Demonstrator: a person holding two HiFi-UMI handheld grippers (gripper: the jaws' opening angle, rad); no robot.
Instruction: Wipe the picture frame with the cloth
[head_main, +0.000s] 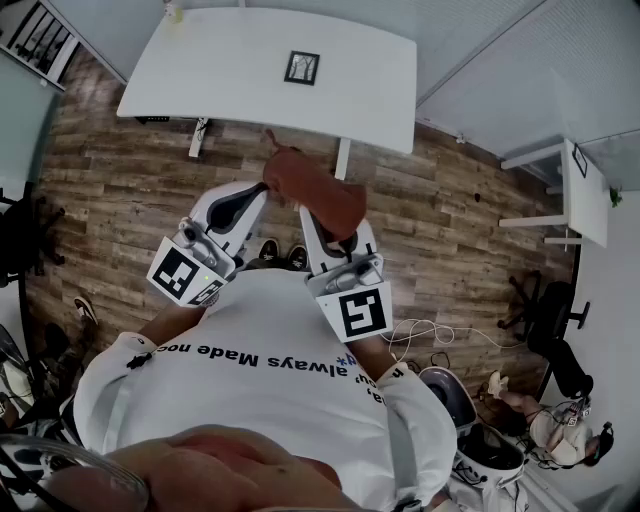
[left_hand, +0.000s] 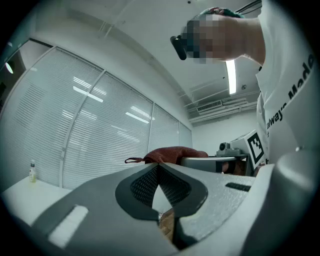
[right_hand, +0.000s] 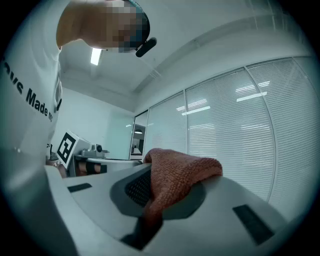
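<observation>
Table: picture frame. Right hand-held gripper pinches cloth, pointing tableward.

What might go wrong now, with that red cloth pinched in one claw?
1. The cloth is caught in the right gripper by one fold, the rest flopping loose; it may slip out mid-wipe.
2. The picture frame sits unheld on the table, and the left gripper is shut and empty, so a wipe might just push it along.
</observation>
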